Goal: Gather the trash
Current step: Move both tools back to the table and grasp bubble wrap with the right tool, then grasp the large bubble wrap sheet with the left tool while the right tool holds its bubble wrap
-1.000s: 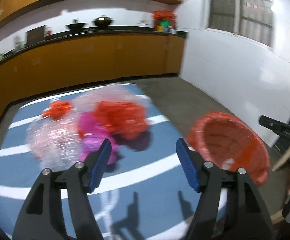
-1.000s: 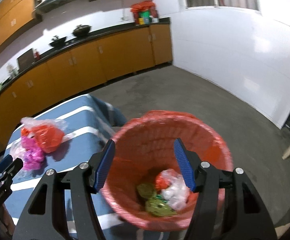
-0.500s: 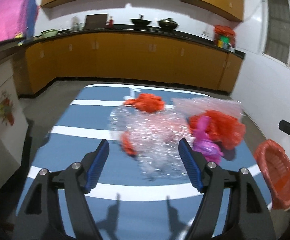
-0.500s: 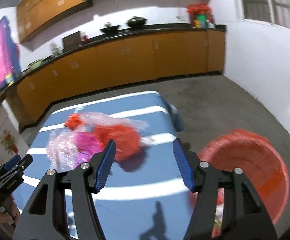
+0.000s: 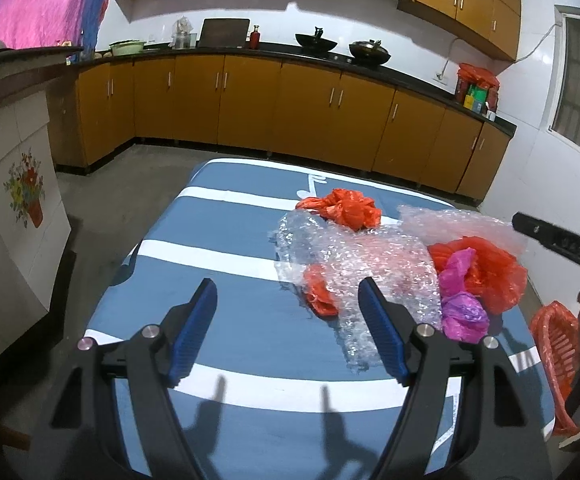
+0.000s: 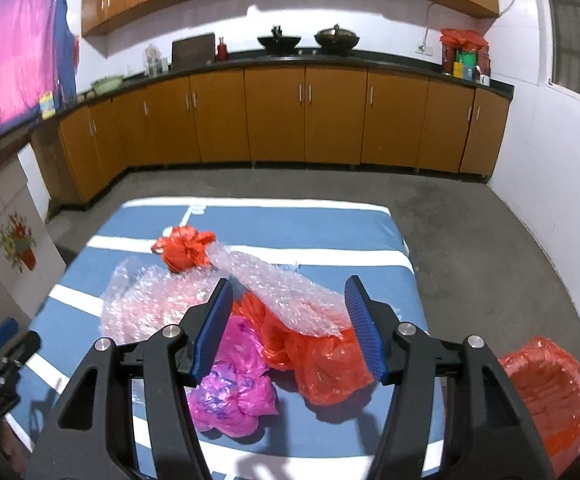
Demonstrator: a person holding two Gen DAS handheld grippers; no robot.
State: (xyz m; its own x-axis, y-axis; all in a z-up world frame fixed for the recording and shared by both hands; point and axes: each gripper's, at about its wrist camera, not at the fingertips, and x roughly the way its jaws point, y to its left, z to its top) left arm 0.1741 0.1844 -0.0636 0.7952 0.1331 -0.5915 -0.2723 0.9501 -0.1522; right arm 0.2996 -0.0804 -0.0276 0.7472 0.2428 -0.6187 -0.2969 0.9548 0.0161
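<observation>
A heap of trash lies on the blue striped table: clear bubble wrap, a crumpled red bag at the far side, a large orange-red bag and a pink bag. A small red scrap lies under the bubble wrap. My left gripper is open and empty above the table, left of the heap. My right gripper is open and empty over the orange-red bag and pink bag. The red basket stands to the right, below the table's edge.
Orange kitchen cabinets with a black counter run along the far wall. A white cabinet with a flower print stands left of the table. Grey concrete floor lies right of the table. The red basket also shows in the left wrist view.
Both grippers have swung left, away from the basket, and now face the heap on the table. Both stay open and empty.
</observation>
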